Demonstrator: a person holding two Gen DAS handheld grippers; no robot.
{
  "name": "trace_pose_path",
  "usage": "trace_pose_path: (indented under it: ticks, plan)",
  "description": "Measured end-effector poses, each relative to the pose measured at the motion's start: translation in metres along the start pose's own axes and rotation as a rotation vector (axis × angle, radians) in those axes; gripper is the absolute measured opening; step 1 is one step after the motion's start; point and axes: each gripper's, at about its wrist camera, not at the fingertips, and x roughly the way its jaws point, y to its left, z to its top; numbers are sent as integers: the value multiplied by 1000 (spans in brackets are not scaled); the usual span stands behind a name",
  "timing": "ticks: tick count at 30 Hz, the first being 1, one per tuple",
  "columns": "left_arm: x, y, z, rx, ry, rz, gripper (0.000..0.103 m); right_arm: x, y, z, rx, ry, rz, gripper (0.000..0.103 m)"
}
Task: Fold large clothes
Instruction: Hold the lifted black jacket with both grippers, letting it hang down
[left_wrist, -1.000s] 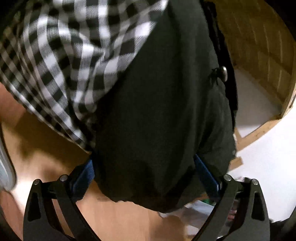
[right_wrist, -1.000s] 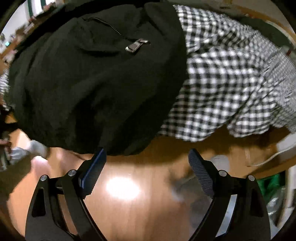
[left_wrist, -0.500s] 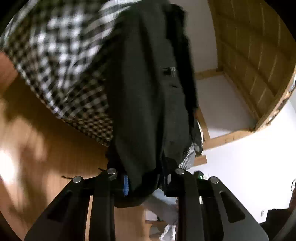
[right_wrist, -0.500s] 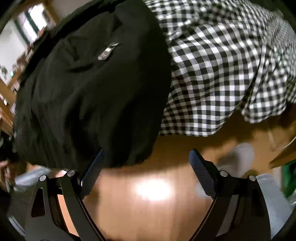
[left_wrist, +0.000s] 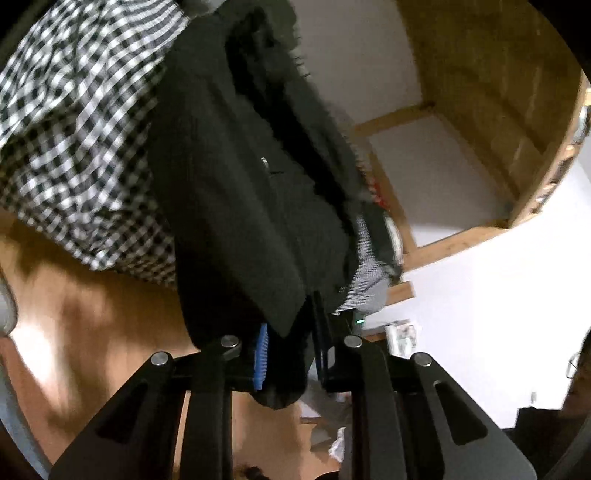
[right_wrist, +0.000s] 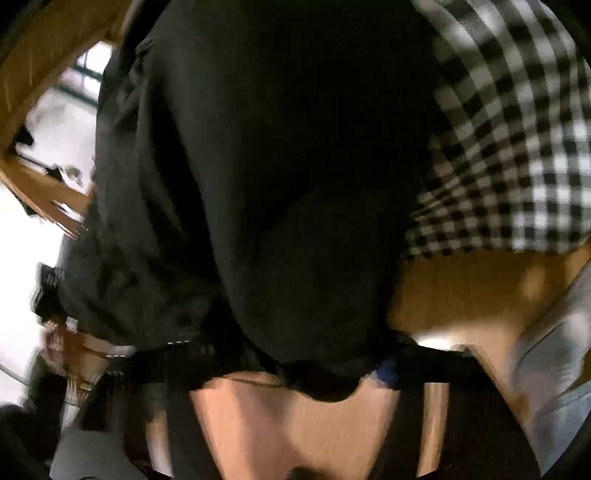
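Observation:
A black jacket (left_wrist: 236, 192) hangs lifted off the wooden table (left_wrist: 96, 317). My left gripper (left_wrist: 290, 354) is shut on its lower edge, the cloth pinched between the blue pads. In the right wrist view the same jacket (right_wrist: 295, 177) fills the frame and drapes over my right gripper (right_wrist: 317, 373); the view is blurred and the cloth hides the fingertips. A black-and-white checked garment (left_wrist: 77, 147) lies behind the jacket on the table; it also shows in the right wrist view (right_wrist: 517, 155).
Wooden shelving (left_wrist: 480, 92) and a white wall (left_wrist: 498, 314) stand to the right in the left wrist view. A grey-blue cloth (right_wrist: 554, 369) lies at the right edge of the wooden table (right_wrist: 461, 295). Clutter (left_wrist: 399, 328) sits beyond the table.
My left gripper closed on the jacket's edge and raised it. My right gripper, open a second ago, moved in under the jacket, which now covers its fingers.

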Motion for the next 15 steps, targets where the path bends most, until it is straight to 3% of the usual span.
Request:
trace_pose_path:
  ticks: [2, 6, 9, 15]
  plan:
    - [6, 7, -4, -5, 4, 47, 19, -13, 10, -1, -20, 25, 33, 21]
    - [11, 28, -11, -52, -17, 65, 19, -53, 47, -3, -83, 26, 153, 18]
    - [9, 31, -14, -53, -34, 28, 19, -94, 80, -3, -117, -14, 253, 17]
    - [-6, 7, -2, 15, -78, -70, 19, -146, 107, 19, -111, -94, 378, 17]
